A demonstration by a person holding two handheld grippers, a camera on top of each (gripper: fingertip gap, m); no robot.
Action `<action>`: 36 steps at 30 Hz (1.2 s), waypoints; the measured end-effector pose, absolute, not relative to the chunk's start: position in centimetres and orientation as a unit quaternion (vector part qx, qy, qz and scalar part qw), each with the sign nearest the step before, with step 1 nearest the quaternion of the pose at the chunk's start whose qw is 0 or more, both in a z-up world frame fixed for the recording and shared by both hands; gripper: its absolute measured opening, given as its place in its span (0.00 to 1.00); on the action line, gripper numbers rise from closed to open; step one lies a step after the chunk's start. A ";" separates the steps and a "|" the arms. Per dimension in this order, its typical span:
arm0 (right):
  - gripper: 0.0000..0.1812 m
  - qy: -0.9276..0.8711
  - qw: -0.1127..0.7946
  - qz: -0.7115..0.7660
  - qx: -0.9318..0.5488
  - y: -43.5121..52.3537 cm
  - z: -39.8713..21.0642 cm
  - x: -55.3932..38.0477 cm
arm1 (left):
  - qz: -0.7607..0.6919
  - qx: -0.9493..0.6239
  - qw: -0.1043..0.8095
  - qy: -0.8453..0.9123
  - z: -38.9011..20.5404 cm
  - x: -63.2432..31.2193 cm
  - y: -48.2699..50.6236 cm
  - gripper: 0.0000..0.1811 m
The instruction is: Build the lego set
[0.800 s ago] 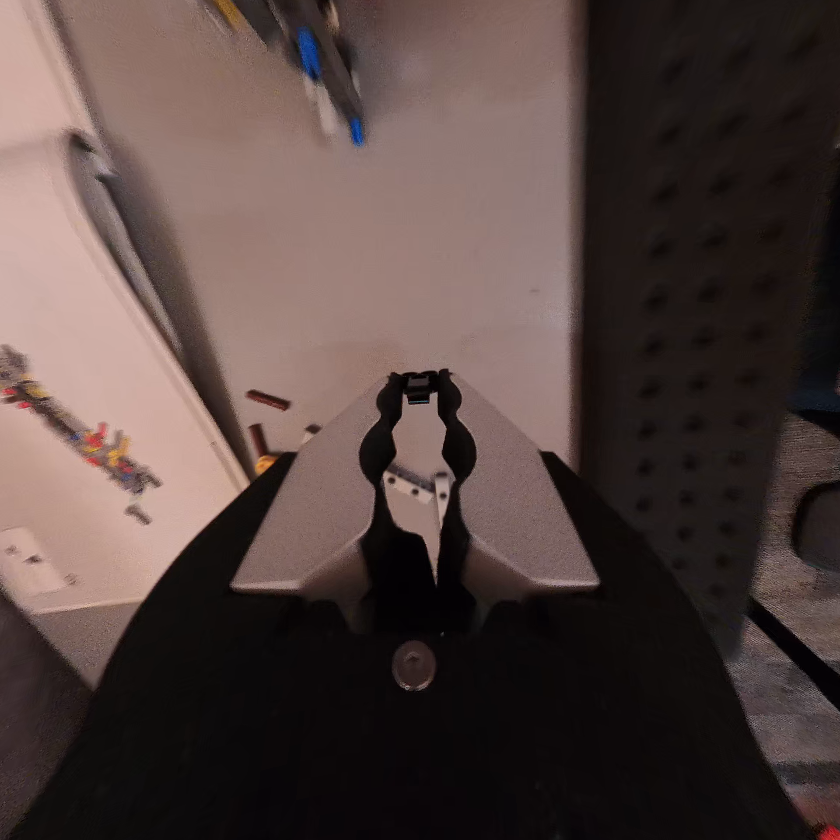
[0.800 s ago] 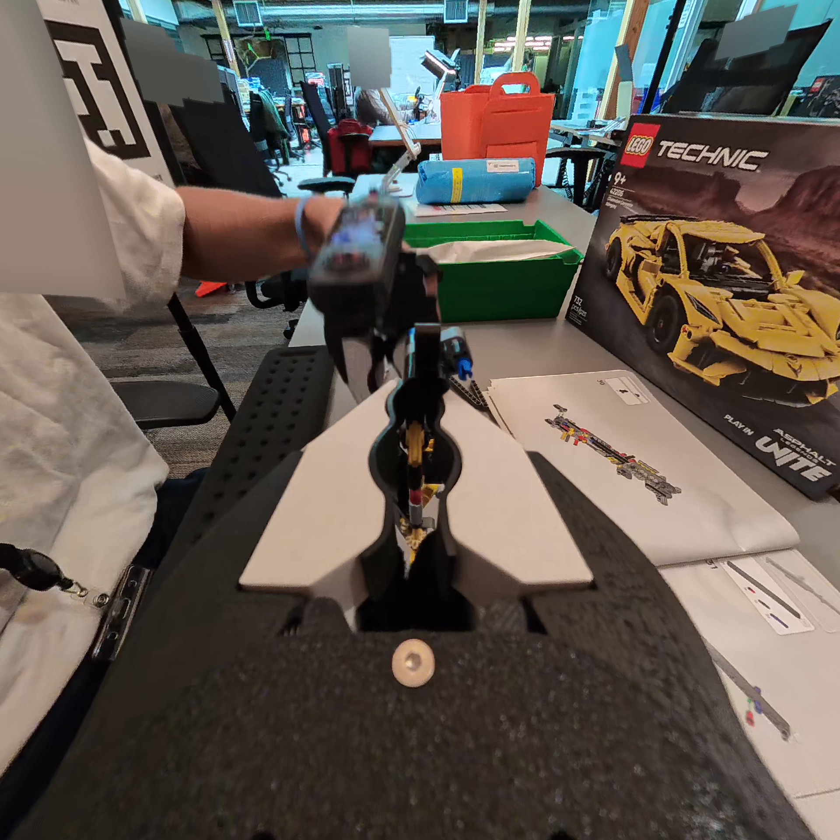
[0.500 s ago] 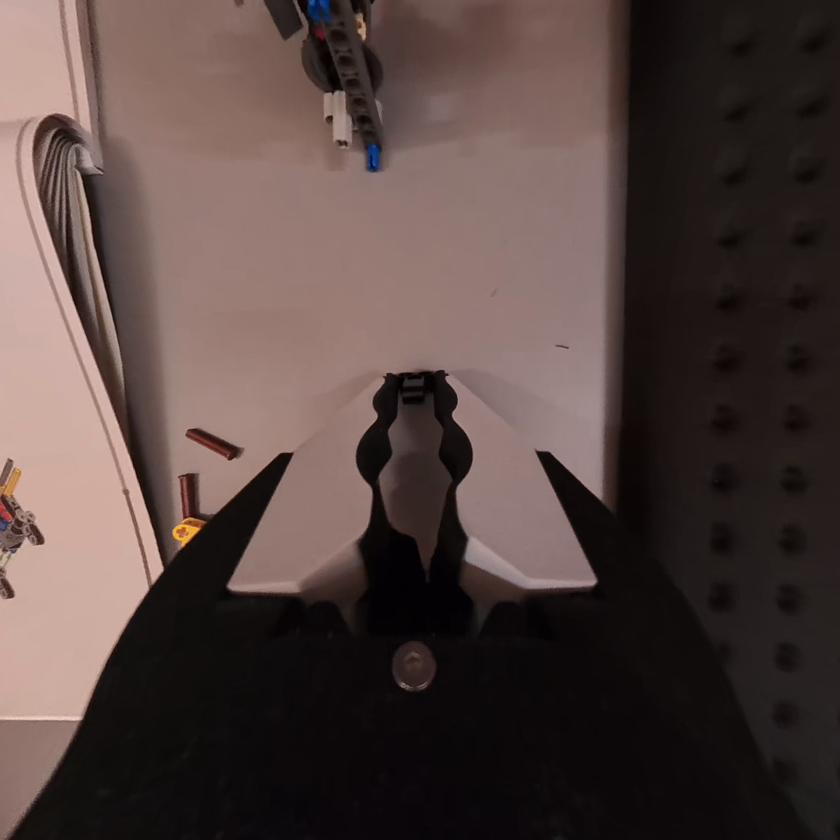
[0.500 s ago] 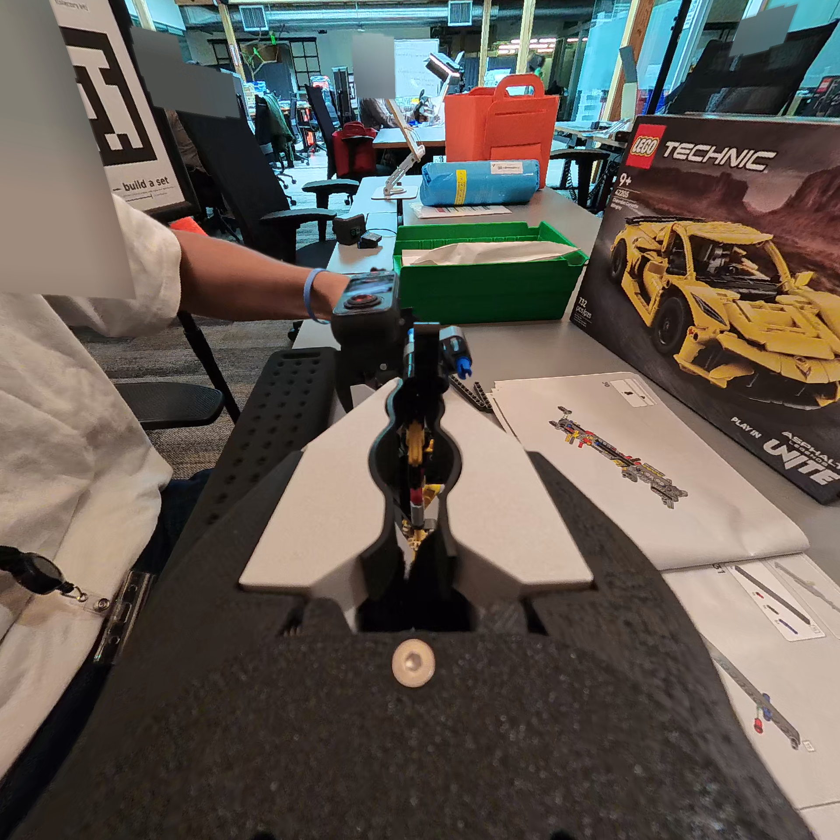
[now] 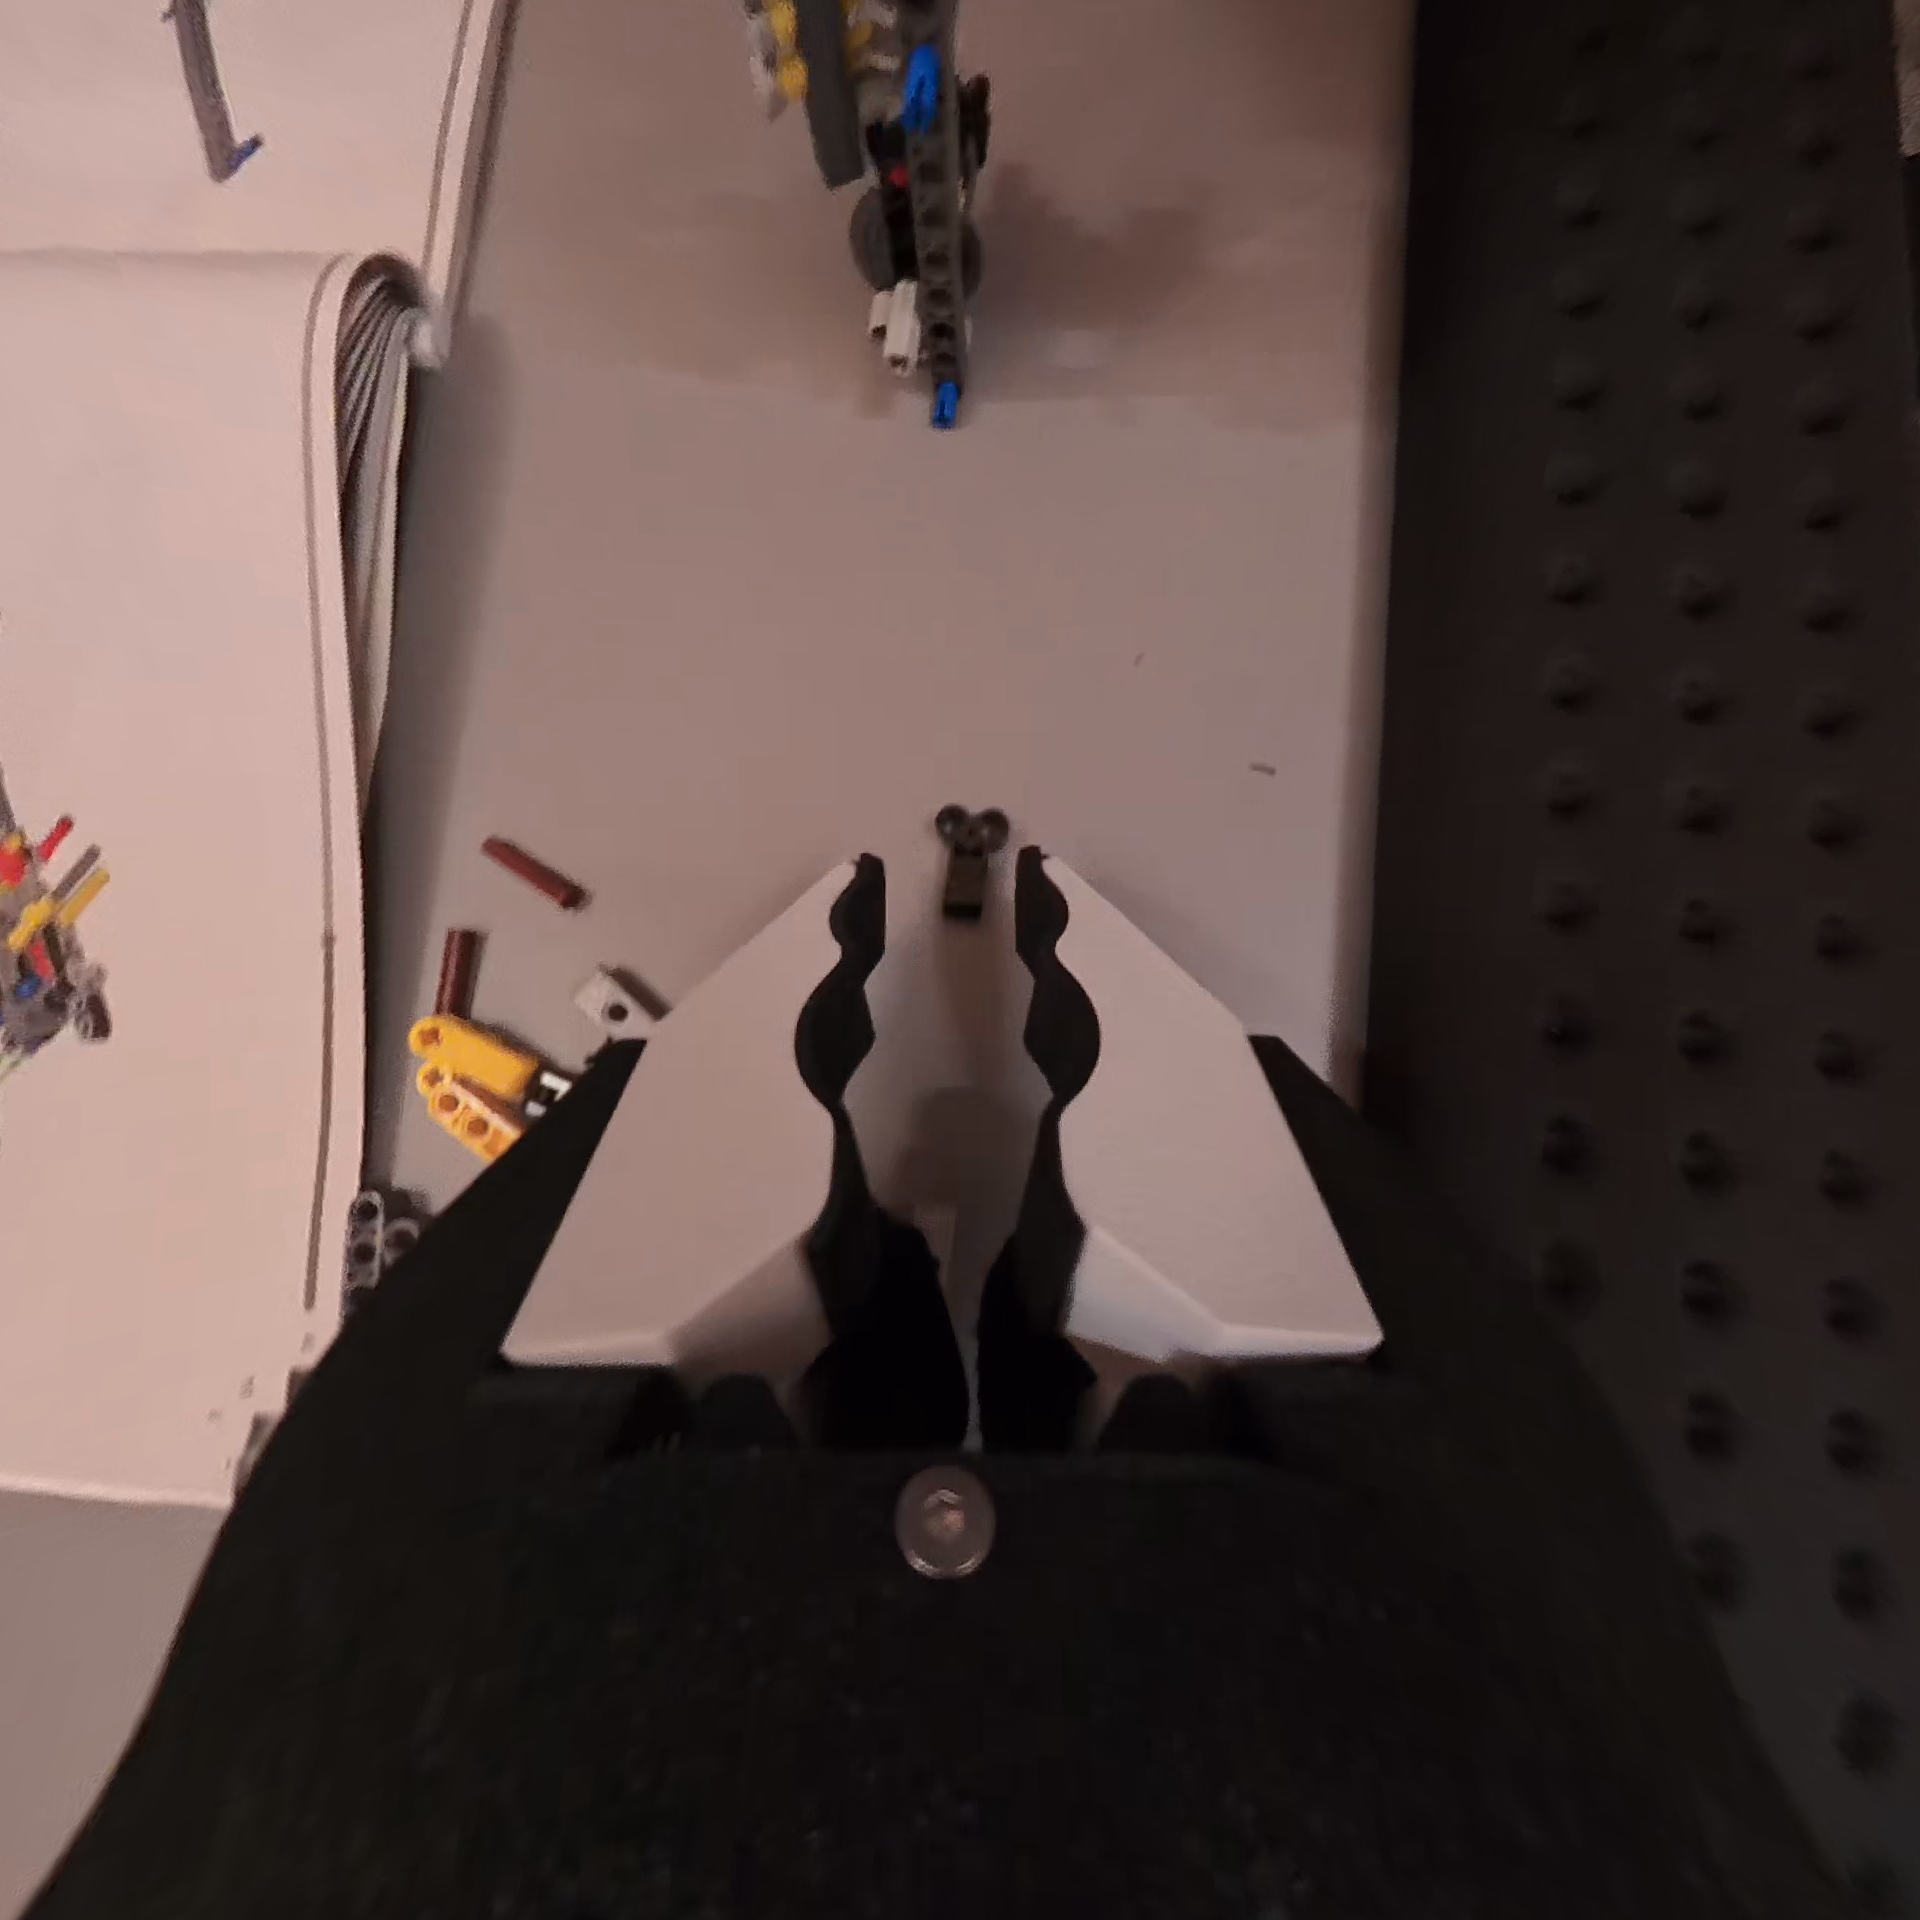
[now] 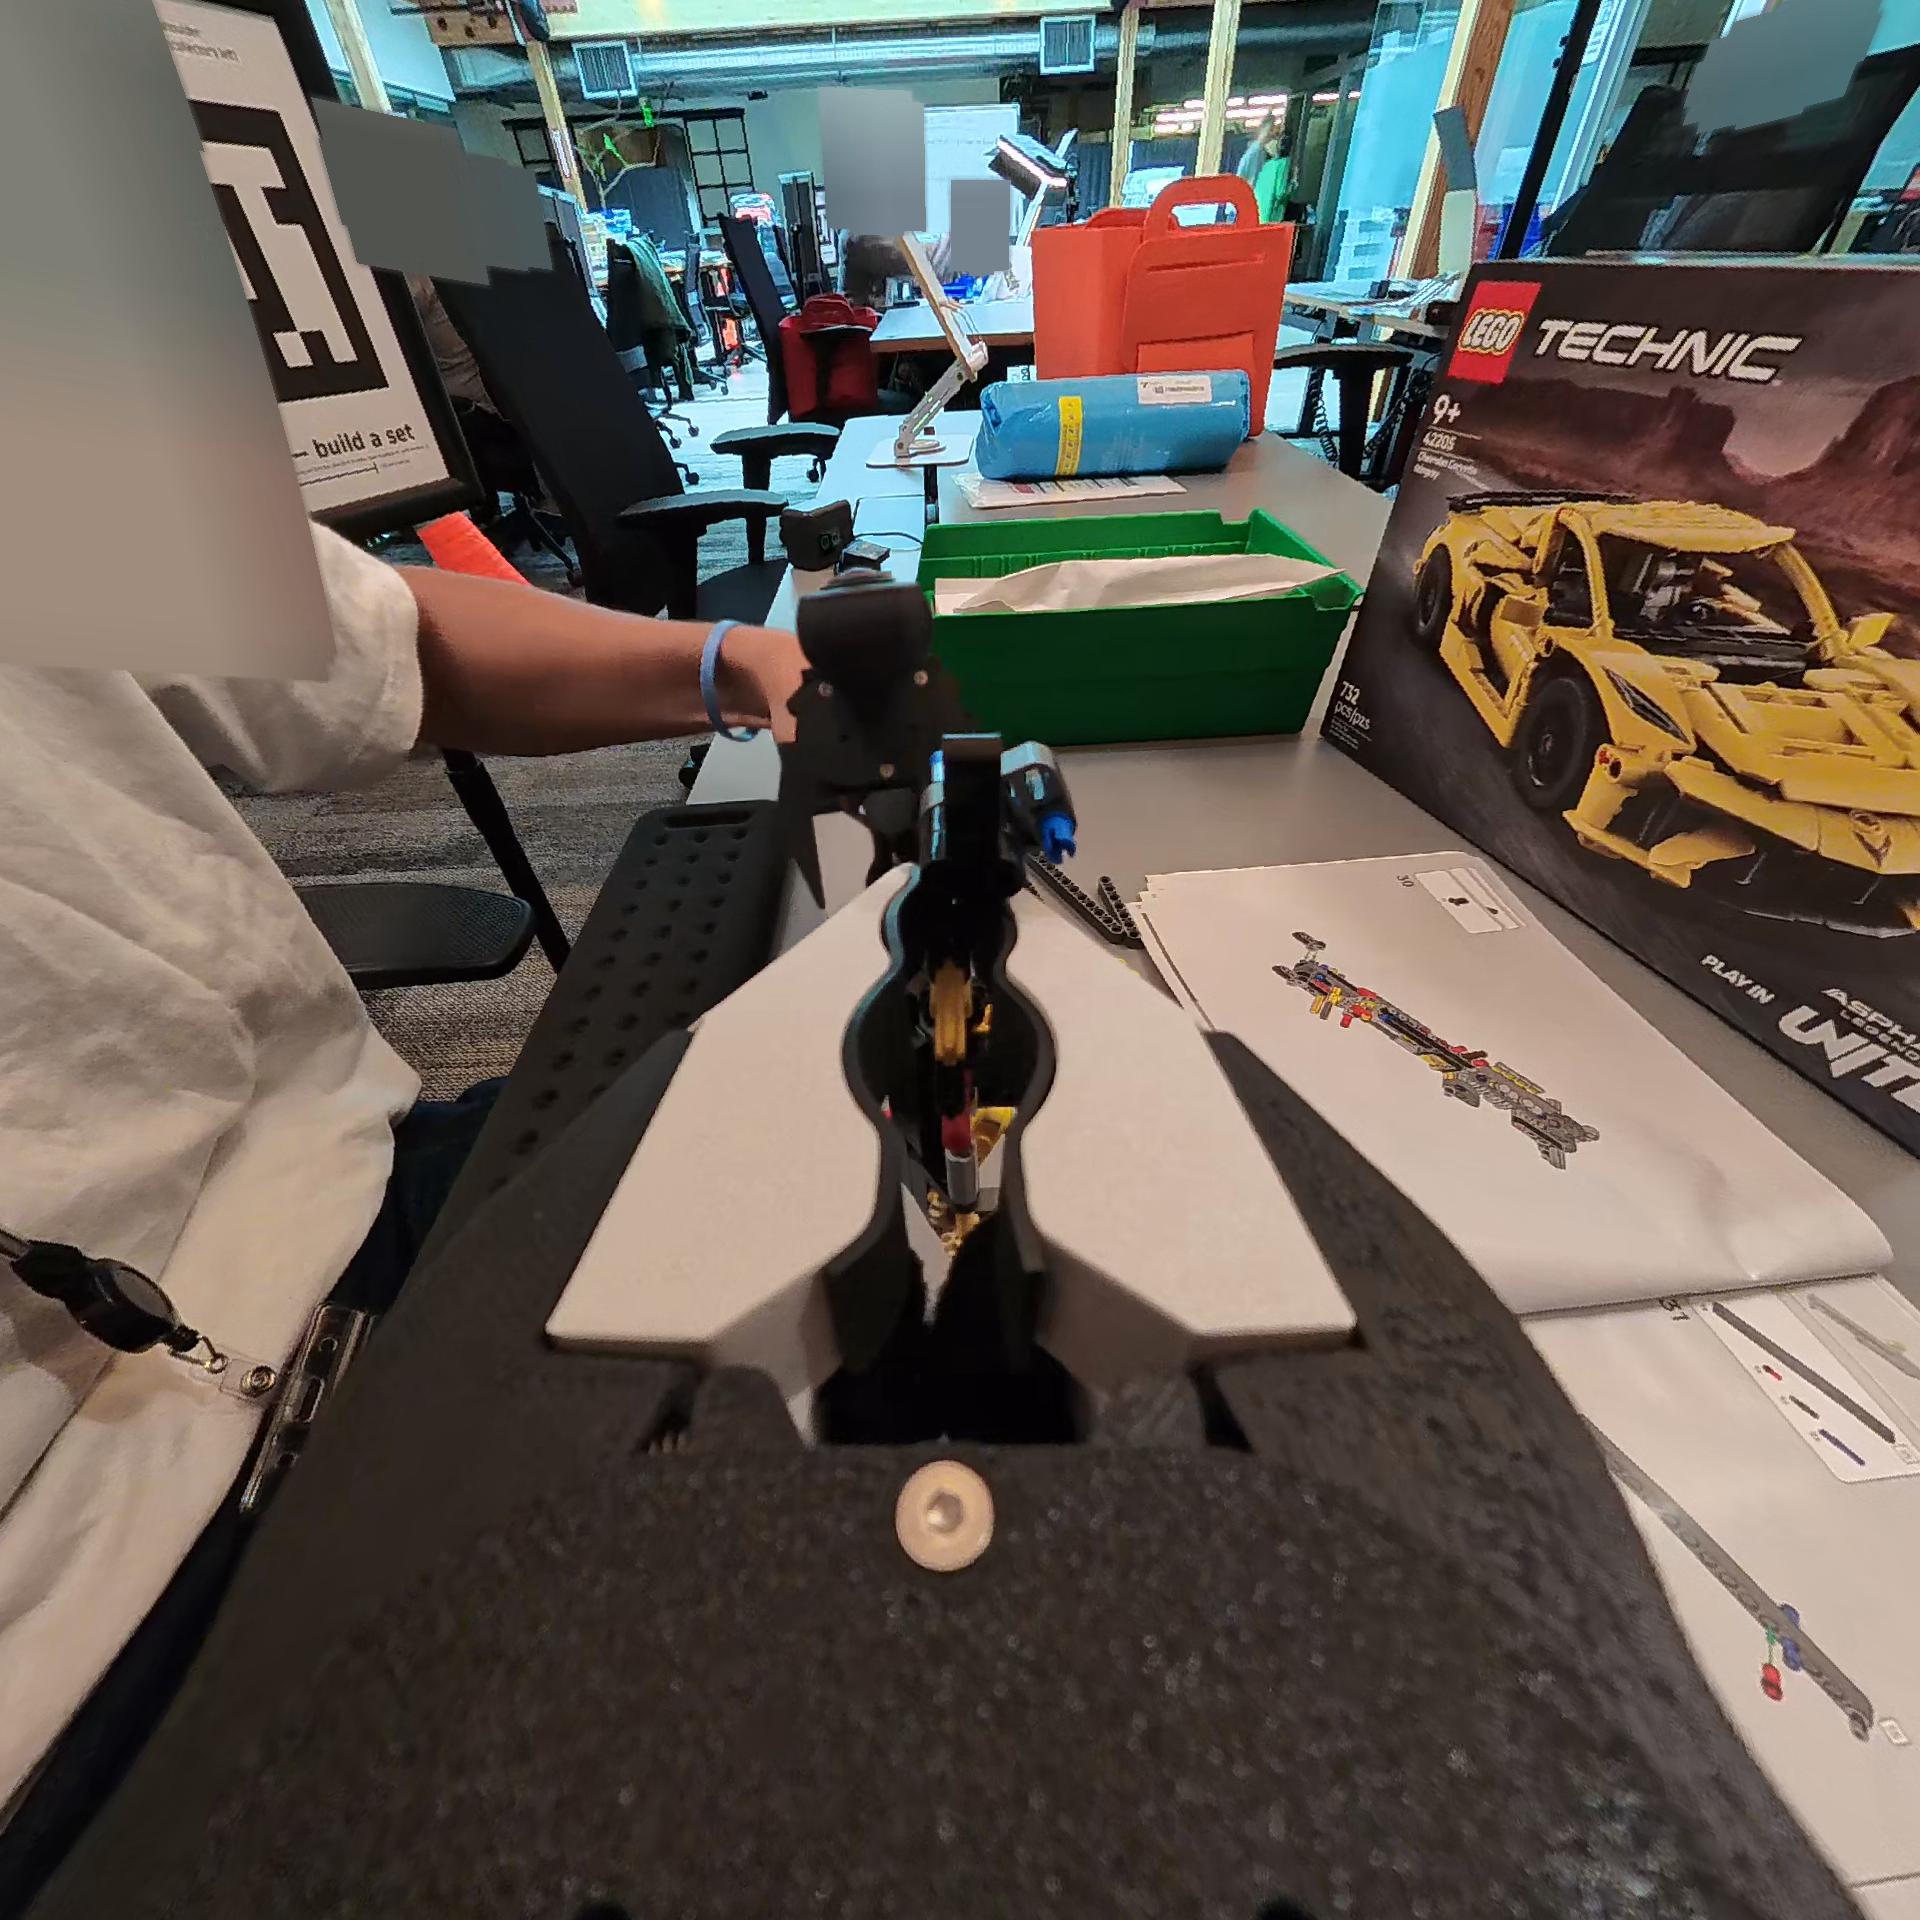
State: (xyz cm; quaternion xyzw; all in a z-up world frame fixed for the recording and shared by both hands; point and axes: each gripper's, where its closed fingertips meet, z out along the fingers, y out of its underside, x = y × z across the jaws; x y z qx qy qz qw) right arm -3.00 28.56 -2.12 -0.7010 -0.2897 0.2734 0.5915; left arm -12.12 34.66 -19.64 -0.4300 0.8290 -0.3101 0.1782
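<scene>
In the left wrist view my left gripper [image 5: 948, 868] points down at the table with its jaws open. A small black Lego connector [image 5: 966, 862] lies on the table between the fingertips, clear of both. The partly built Lego assembly [image 5: 920, 208], dark grey with blue pins and yellow parts, shows at the top of this view. In the right wrist view my right gripper [image 6: 961, 894] is shut on that assembly [image 6: 971, 810], which sticks out past the fingertips with a blue pin [image 6: 1055, 831] at its end. The left gripper [image 6: 862, 727] shows beyond it, held by a hand.
Loose yellow beams [image 5: 468, 1081] and brown pins [image 5: 535, 873] lie left of my left gripper. The open instruction booklet [image 6: 1455, 1039] lies to the right, with the Lego box [image 6: 1662, 623] behind it. A green bin [image 6: 1122, 665] stands farther back. A black perforated tray [image 6: 665, 935] lies at the left, beside a person in white.
</scene>
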 end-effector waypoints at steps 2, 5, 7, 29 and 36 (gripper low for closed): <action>0.04 -0.290 0.592 0.277 -0.700 28.6 -2.1 -3.0 | -0.304 -0.436 0.177 0.829 -20.0 -12.5 35.3 0.12; 0.04 -0.290 0.592 0.279 -0.698 28.7 -2.1 -2.9 | -0.301 -0.420 0.173 0.838 -20.6 -12.6 34.9 0.10; 0.04 -0.289 0.592 0.277 -0.699 28.8 -2.1 -2.8 | -0.292 -0.415 0.170 0.845 -21.2 -12.4 34.7 0.10; 0.04 -0.309 0.620 0.211 -0.690 24.1 -2.5 -3.4 | -0.321 -0.480 0.338 0.743 -18.1 -9.1 33.7 0.04; 0.04 -0.462 0.620 -0.039 -0.633 18.2 -7.0 -10.8 | -0.343 -0.476 0.354 0.728 -17.3 -9.8 31.7 0.04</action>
